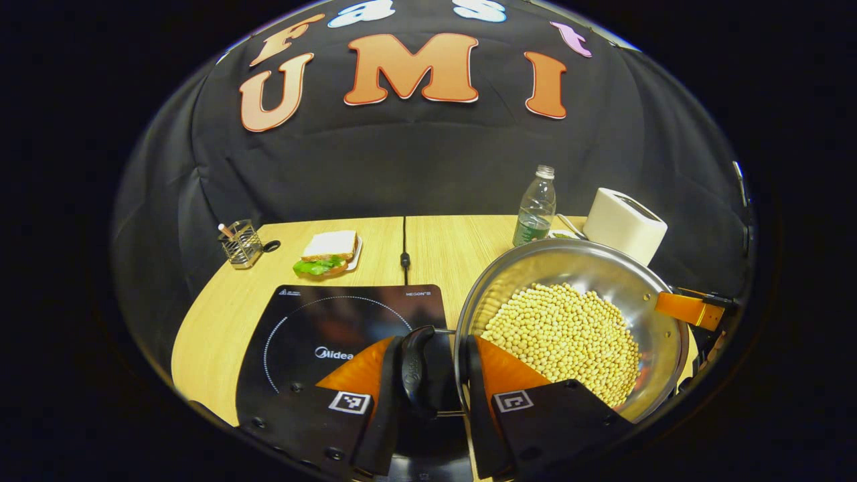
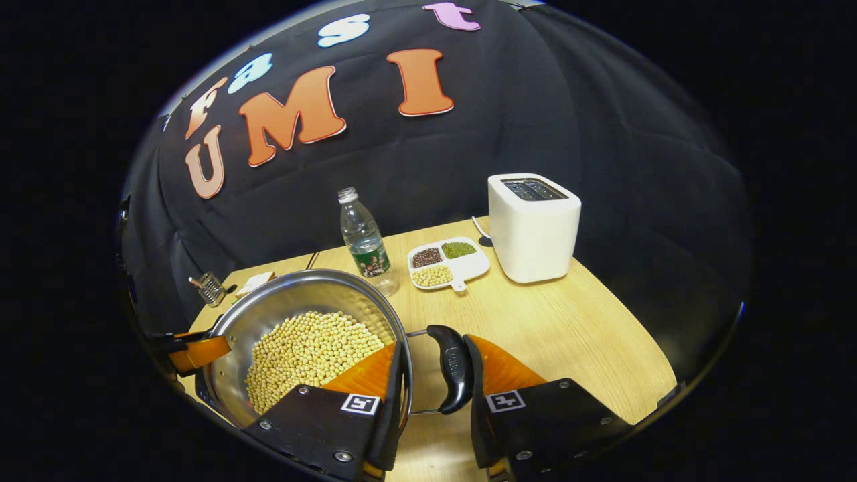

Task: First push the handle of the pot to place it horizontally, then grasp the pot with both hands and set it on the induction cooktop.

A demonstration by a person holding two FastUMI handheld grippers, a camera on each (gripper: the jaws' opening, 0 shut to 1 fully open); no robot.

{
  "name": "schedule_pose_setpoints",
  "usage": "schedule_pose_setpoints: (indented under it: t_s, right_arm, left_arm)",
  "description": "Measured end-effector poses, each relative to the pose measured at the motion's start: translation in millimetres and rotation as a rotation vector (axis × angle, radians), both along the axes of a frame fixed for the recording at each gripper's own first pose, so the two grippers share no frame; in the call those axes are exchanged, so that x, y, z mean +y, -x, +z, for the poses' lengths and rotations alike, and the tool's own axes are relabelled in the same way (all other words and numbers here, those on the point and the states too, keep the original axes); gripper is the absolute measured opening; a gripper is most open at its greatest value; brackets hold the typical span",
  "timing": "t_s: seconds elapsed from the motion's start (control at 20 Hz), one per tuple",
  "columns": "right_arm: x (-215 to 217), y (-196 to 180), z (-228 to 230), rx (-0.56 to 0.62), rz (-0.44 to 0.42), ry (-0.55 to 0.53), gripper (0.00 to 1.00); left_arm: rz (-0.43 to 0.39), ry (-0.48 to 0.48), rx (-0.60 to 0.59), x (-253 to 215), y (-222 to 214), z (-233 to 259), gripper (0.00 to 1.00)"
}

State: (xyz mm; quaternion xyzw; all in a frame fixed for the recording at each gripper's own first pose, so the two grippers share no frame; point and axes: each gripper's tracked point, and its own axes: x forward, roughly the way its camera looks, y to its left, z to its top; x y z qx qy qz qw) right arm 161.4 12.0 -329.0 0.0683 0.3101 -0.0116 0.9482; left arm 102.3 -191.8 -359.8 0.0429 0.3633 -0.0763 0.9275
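1. Between the fingers of the left gripper (image 1: 435, 388) sits one black loop handle (image 1: 420, 371) of the wide stainless-steel pot (image 1: 535, 274) filled with pale yellow beans (image 1: 566, 335). The jaws are closed down to about the handle's thickness, both fingers against it.
2. In the right gripper view, the right gripper (image 2: 432, 395) straddles the pot's rim and the opposite black loop handle (image 2: 452, 368): one finger lies inside the rim over the beans, the other presses the handle's outer face. I take that as a pinch on the handle, though contact on the inner side is hard to confirm.
3. By my reading, the handle-levelling step is finished and the two-handed grasp is the step in hand. Whether the pot is off the table yet, I cannot tell.
4. The flat black glass induction cooktop (image 1: 335, 321) lies just beyond and outward of the left jaws, on the light wooden table (image 1: 435, 248). The pot is beside it, not over its ring.
5. The next move calls for a level lift with both grippers together, a sideways carry toward the left gripper's side, and a centred set-down. Any tilt could spill beans.
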Motion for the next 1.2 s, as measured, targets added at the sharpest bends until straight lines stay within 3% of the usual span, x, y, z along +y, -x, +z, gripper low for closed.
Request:
schedule_pose_setpoints:
  t_s: [0.6,0.65,0.9,1.05,1.1,1.2]
  right_arm:
    - [69.5,-5.5,34.7,-0.023,0.061,-0.012,0.43]
    - [74.5,-5.7,37.4,-0.025,0.067,-0.012,0.43]
    - [107.9,-8.2,44.5,-0.029,0.096,-0.017,0.43]
    - [127.5,-7.7,48.7,-0.032,0.114,-0.017,0.43]
    - [135.1,-9.1,49.3,-0.034,0.120,-0.017,0.43]
    - [149.3,-10.5,47.7,-0.031,0.133,-0.017,0.43]
  left_arm:
    - [0.061,0.003,-0.021,67.4,-5.4,40.2,0.49]
    - [0.068,0.004,-0.021,69.8,-3.4,44.2,0.53]
    - [0.097,0.001,-0.027,104.1,-4.6,55.5,0.50]
    - [0.116,0.002,-0.030,124.7,-7.2,56.8,0.56]
    - [0.123,0.003,-0.032,132.1,-7.7,57.3,0.50]
    - [0.139,0.004,-0.027,146.4,-6.7,57.0,0.53]
